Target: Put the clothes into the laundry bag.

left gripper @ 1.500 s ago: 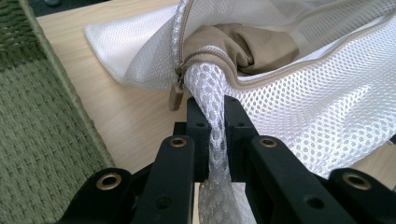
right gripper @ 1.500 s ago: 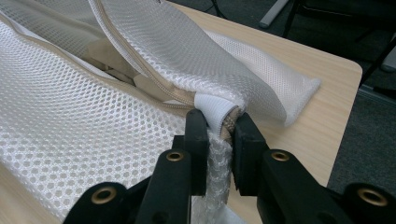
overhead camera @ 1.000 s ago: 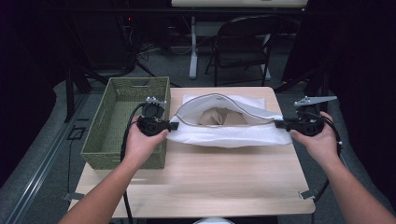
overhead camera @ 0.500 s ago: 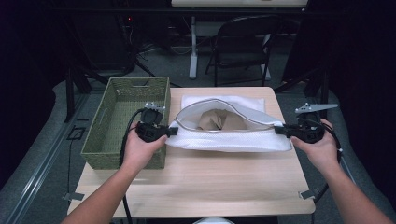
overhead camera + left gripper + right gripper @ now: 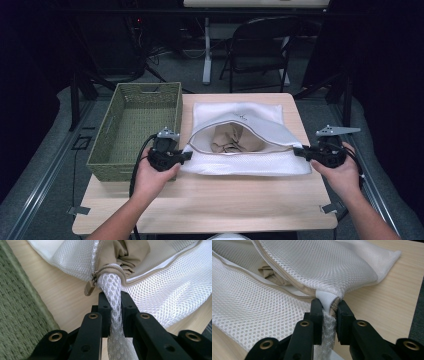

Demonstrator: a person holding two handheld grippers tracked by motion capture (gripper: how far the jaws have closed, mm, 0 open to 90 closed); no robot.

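Observation:
A white mesh laundry bag (image 5: 240, 164) lies on the wooden table (image 5: 225, 200) with its zippered mouth gaping. A tan garment (image 5: 235, 140) sits inside it. My left gripper (image 5: 186, 156) is shut on the bag's left corner, and the mesh (image 5: 113, 315) is pinched between its jaws just below the beige zipper pull (image 5: 89, 287). My right gripper (image 5: 299, 151) is shut on the right corner, where the white end tab (image 5: 325, 298) of the zipper is bunched between its jaws. The bag's front edge stretches between the two grippers. The garment (image 5: 127, 250) peeks out of the opening.
A green woven basket (image 5: 147, 86), with nothing in it, stands at the table's left, its wall (image 5: 17, 315) close beside my left gripper. A folding chair (image 5: 260, 45) and table legs stand beyond the far edge. Bare wood (image 5: 382, 302) lies right of the bag.
Both hands have come down and toward the near edge, still gripping the bag's corners. The bag's front has settled lower onto the table.

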